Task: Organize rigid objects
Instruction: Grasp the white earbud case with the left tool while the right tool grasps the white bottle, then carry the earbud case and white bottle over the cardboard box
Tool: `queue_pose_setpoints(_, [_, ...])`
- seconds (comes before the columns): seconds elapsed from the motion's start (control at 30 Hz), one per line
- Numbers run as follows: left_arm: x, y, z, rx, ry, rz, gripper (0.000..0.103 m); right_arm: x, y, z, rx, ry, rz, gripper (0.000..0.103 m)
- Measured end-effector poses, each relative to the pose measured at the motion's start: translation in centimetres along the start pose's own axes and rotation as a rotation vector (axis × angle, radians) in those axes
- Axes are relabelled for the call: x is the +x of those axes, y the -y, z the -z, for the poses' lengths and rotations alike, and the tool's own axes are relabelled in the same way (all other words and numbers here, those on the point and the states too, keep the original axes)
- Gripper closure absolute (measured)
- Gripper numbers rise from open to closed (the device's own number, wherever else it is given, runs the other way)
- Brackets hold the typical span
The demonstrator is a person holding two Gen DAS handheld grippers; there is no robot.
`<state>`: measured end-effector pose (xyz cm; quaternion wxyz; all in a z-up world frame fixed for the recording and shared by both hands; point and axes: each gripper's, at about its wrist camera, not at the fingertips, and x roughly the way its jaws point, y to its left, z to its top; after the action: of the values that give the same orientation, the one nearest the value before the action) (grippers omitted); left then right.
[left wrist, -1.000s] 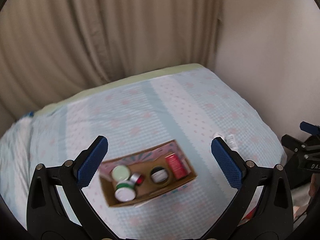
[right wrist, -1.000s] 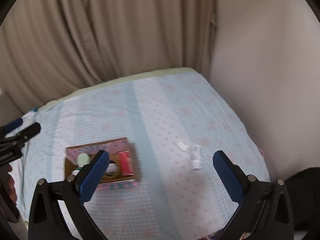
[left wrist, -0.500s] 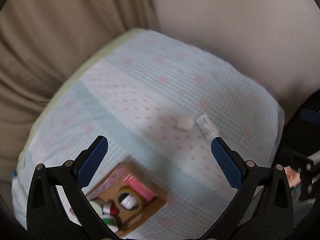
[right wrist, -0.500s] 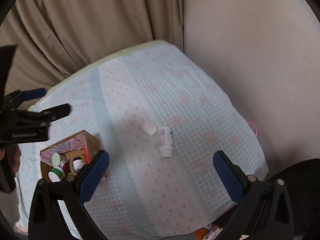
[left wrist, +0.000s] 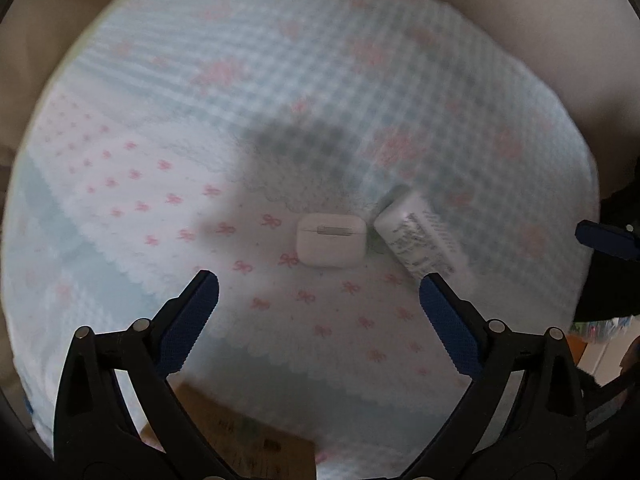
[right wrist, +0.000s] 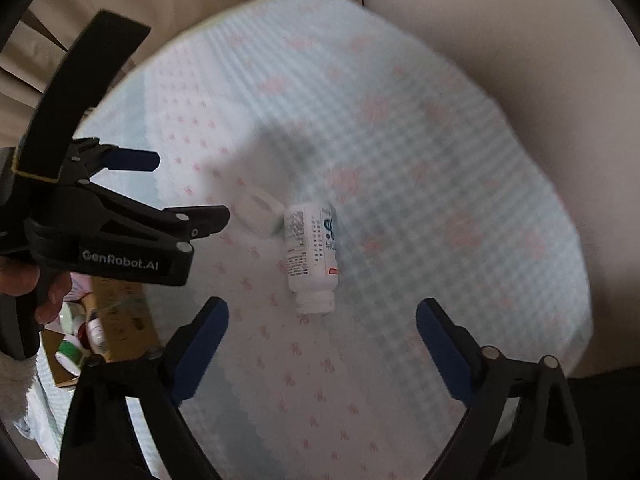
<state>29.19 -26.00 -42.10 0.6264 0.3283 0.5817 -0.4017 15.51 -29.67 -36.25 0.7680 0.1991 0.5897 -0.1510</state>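
Left hand-held gripper (left wrist: pixel 319 285): you are narrowing its jaws, nothing between them yet; centre them over the white earbud case (left wrist: pixel 331 239) at mid-frame.
Right hand-held gripper (right wrist: pixel 322 314): jaws closing, empty; straddle the lying white bottle (right wrist: pixel 312 258) across its body.
Cardboard box (right wrist: pixel 116 312): waiting lower left.

**Both grippers point down, jaws closing on nothing**

The left gripper (left wrist: pixel 319 312) points straight down, its blue pads wide apart and closing with nothing between them. The right gripper (right wrist: pixel 322 340) tilts steeply downward, jaws likewise wide and closing, empty. A hand (right wrist: pixel 38 286) grasps the left gripper's handle.
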Motion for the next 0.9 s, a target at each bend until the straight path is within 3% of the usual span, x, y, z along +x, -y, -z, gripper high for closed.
queue_pose_setpoints(0.2, [6.2, -0.3, -0.9, -0.006, -0.071, 0.033, 0.014, 5.9, 0.3, -1.0, 0.003, -0.062, -0.031, 0.013])
queue_pose_setpoints(0.53, [9.5, 0.6, -1.8, 0.031, -0.075, 0.006, 0.026, 10.7, -0.3, -2.3, -0.037, -0.124, -0.014, 0.016])
queue_pose_setpoints(0.63, [10.0, 1.5, -1.6, 0.057, -0.061, -0.018, 0.032, 11.7, -0.6, -2.5, -0.047, -0.144, -0.011, 0.03])
queue_pose_setpoints(0.7, [9.9, 2.0, -1.3, 0.066, -0.052, -0.016, 0.043, 12.5, -1.1, -2.4, -0.055, -0.162, -0.008, 0.035])
queue_pose_setpoints(0.77, [9.7, 2.2, -1.2, 0.069, -0.051, -0.018, 0.046, 13.1, -1.3, -2.1, -0.063, -0.184, -0.003, 0.053])
queue_pose_setpoints(0.9, [9.4, 2.9, -1.1, 0.067, -0.052, -0.014, 0.046, 13.2, -1.8, -1.8, -0.068, -0.184, -0.003, 0.057])
